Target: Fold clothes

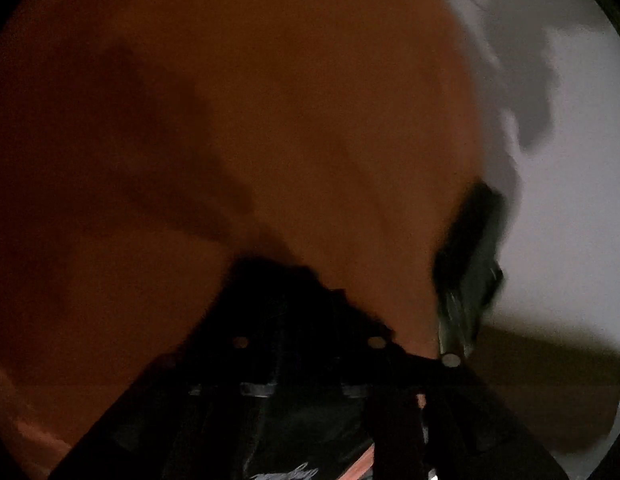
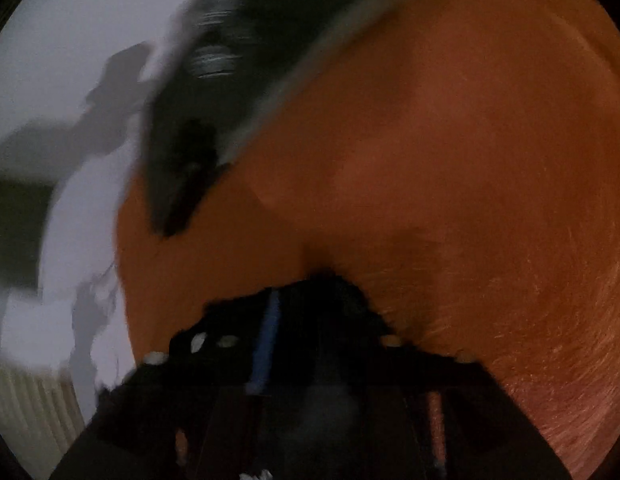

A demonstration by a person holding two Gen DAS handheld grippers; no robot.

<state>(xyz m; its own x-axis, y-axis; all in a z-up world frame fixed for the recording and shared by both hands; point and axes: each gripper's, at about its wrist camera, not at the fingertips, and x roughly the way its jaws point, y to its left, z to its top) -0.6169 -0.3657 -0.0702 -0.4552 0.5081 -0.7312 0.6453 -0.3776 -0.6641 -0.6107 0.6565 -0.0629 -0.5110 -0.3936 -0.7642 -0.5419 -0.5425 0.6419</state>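
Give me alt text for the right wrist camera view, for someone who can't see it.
A blurred orange garment fills most of the view, draped over the tip of the right gripper at bottom centre. At upper left the dark left gripper reaches onto the cloth's edge, with a pale surface and shadows behind it. Whether either gripper's jaws pinch the fabric cannot be told.

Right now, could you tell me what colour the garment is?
Plain orange garment, no pattern visible; clearest in the right wrist view.
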